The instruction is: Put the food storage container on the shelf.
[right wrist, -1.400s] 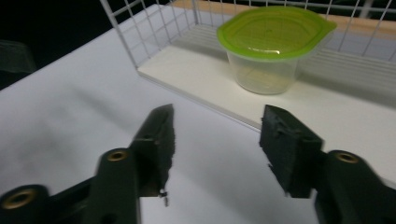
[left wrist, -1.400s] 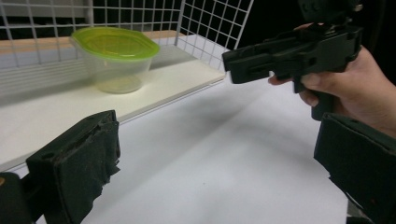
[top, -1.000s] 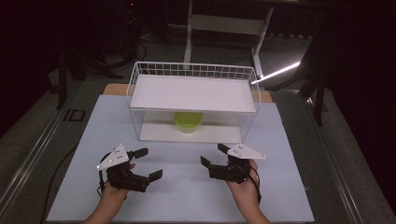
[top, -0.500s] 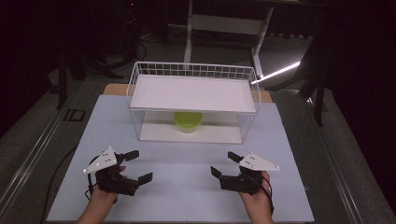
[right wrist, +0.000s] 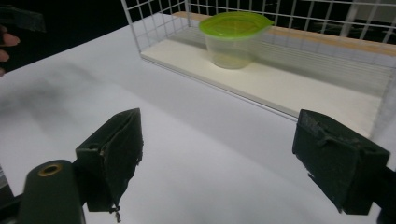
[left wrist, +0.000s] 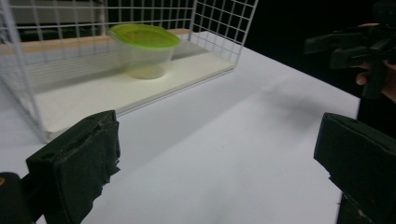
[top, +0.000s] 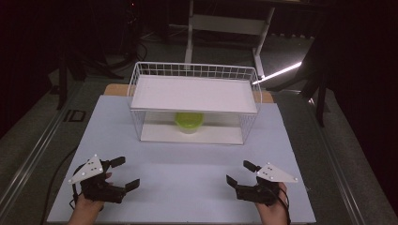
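A clear plastic tub with a green lid [top: 189,122] [left wrist: 144,50] [right wrist: 234,38] stands on the lower shelf of a white wire rack [top: 195,103], at its middle. My left gripper [top: 124,172] [left wrist: 212,177] hovers open over the table's near left, jaws wide apart and holding nothing. My right gripper [top: 241,172] [right wrist: 231,165] is open at the near right, also holding nothing. Both grippers are well short of the rack. In the left gripper view the other gripper [left wrist: 355,44] appears at the upper right.
The rack has a white top shelf [top: 195,93] over the tub and an open front. It stands on a white table mat [top: 187,168]. A white stand [top: 225,23] and dark floor lie behind the table.
Both grippers have drawn back toward the near edge of the table and spread farther apart, left going left and right going right. The tub has not moved.
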Demonstrator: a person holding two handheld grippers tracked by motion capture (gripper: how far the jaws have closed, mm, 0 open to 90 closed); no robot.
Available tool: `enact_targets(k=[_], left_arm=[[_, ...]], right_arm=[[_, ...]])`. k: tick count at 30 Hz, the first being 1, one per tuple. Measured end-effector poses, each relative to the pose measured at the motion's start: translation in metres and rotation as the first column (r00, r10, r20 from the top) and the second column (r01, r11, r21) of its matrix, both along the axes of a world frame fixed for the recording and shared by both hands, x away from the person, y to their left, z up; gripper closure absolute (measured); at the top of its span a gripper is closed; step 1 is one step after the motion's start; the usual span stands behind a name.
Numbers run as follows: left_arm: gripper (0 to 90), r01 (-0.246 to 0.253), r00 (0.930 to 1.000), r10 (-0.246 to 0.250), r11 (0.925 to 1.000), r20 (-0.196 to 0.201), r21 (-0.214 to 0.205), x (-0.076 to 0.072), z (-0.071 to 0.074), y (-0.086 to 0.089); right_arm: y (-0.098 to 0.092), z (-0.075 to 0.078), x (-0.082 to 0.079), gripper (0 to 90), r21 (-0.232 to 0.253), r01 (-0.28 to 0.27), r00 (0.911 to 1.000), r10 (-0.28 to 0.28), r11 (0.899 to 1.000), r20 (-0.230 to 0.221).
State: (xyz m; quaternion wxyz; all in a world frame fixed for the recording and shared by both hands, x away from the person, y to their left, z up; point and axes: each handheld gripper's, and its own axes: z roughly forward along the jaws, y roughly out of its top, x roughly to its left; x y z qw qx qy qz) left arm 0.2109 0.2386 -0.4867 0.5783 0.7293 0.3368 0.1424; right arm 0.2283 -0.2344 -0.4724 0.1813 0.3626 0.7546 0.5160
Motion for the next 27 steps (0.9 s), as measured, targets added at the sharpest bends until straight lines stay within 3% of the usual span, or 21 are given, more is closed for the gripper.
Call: enact_targets(k=[6,8,13,16,27], left_arm=[[1.2,-0.013,0.9989,0.01,0.9979,0.046,0.063,0.001,-0.01,-0.002],[1.2,-0.01,0.9993,0.008,0.9974,0.037,0.072,0.002,-0.013,-0.004],[1.2,-0.001,0.9998,-0.001,0.9987,0.021,0.052,0.004,-0.014,-0.011],[1.2,0.0,0.9994,-0.002,0.9979,0.034,0.065,0.002,-0.013,-0.011],[1.2,-0.036,0.9992,0.035,0.9991,0.02,0.024,0.004,-0.015,0.001]], right_arm=[[-0.009,-0.011,0.004,19.0,-0.024,0.021,0.9998,-0.021,0.999,-0.002],[-0.011,-0.013,0.005,19.4,-0.03,0.034,0.9994,-0.034,0.999,0.004],[-0.012,-0.017,0.009,18.9,-0.026,0.04,0.9992,-0.04,0.999,-0.003],[-0.012,-0.017,0.01,18.6,-0.019,0.038,0.9993,-0.038,0.999,-0.005],[-0.008,-0.021,0.012,18.5,-0.028,0.008,0.9997,-0.009,1.0,-0.024]])
